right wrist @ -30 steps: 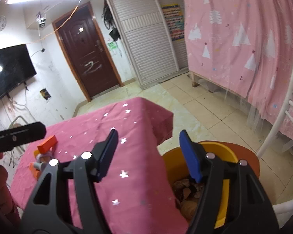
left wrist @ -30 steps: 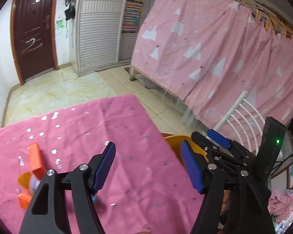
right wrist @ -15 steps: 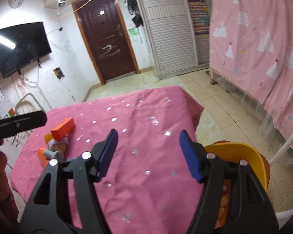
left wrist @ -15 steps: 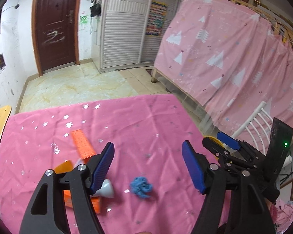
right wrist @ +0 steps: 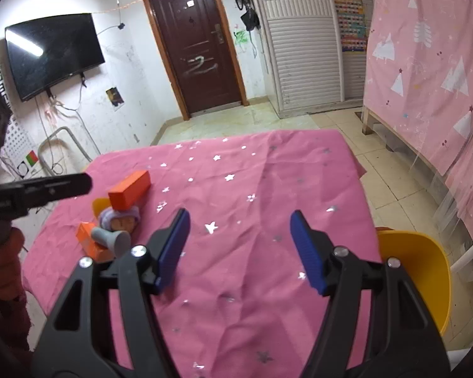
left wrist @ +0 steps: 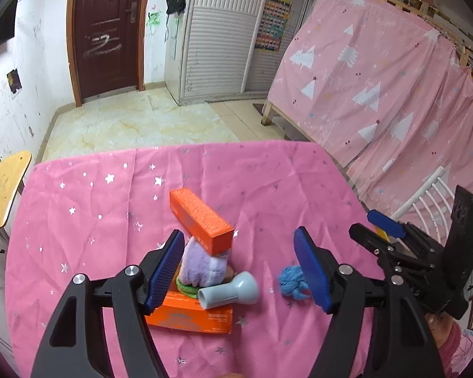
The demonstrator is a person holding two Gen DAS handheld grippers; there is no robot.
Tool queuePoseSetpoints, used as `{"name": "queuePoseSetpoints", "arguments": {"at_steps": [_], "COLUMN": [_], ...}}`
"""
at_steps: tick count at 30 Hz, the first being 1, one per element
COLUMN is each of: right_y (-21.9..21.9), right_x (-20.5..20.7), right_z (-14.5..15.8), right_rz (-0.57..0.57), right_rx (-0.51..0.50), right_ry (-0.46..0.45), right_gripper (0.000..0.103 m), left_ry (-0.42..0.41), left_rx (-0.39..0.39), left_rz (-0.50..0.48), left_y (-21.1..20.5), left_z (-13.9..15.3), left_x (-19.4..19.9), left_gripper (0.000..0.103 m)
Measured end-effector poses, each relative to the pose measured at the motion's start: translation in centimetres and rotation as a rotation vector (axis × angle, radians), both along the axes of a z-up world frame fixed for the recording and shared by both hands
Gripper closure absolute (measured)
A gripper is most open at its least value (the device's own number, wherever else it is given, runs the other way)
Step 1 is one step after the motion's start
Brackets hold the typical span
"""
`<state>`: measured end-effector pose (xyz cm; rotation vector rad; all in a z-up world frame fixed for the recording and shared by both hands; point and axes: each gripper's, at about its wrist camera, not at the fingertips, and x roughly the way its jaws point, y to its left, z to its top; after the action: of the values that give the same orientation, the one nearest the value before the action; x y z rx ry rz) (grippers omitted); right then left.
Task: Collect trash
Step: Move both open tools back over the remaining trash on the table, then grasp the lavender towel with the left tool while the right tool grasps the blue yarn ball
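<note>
Both my grippers, left (left wrist: pixel 239 267) and right (right wrist: pixel 236 249), hang spread and empty. The tilted orange box (left wrist: pixel 200 220) rests on the pile; nudging it could topple everything.

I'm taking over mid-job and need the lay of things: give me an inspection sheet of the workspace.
Surface: table under pink starred cloth, wrinkled.
Job's things: pile with long orange box tilted on purple plush, grey tube and flat orange box; blue scrap lies apart. Yellow bin past the table's right edge.
Clutter: nothing seen.
Grippers: left tongs open over the pile; right tongs open over bare cloth.
Cables: loose wires on wall below TV.
Surroundings: door, pink curtain, white chair.
</note>
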<state>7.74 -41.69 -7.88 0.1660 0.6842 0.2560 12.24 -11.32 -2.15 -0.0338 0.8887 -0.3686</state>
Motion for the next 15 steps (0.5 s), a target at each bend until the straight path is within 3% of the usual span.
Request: {"name": "queuePoseSetpoints", "arguments": {"at_steps": [8, 15], "right_y": [1.9, 3.2], "right_x": [-0.2, -0.2], "right_z": [0.0, -0.4], "right_rz": [0.041, 0.078], "right_rx": [-0.023, -0.029], "right_ry": [0.009, 0.026], "right_gripper": [0.039, 0.039], "left_ry": [0.050, 0.081], "left_rx": [0.008, 0.022], "left_rz": [-0.052, -0.042], "left_y": [0.8, 1.2], "left_z": [-2.7, -4.2], "left_x": [0.0, 0.7], "left_gripper": [0.039, 0.039]}}
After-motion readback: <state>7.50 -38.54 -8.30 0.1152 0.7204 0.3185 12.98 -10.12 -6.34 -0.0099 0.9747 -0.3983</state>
